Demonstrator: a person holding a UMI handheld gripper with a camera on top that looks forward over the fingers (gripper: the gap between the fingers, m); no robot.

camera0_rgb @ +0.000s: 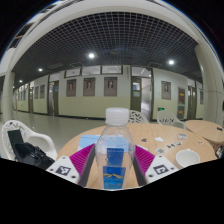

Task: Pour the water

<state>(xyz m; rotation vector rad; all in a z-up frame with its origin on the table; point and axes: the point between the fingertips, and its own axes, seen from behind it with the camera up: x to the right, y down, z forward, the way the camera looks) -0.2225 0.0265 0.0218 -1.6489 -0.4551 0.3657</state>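
A clear plastic water bottle (115,148) with a white cap and a blue label stands upright between my fingers. My gripper (115,162) has its magenta pads (83,158) pressed against both sides of the bottle, shut on it. The bottle is over a round wooden table (165,140). A white cup or bowl (188,157) sits on the table to the right of the right finger.
The scene is a large hall with a dark grid ceiling and a wall of doors and windows. A white chair (15,140) with dark things on it stands at the left. Another wooden table (207,128) lies farther right. Open floor lies beyond.
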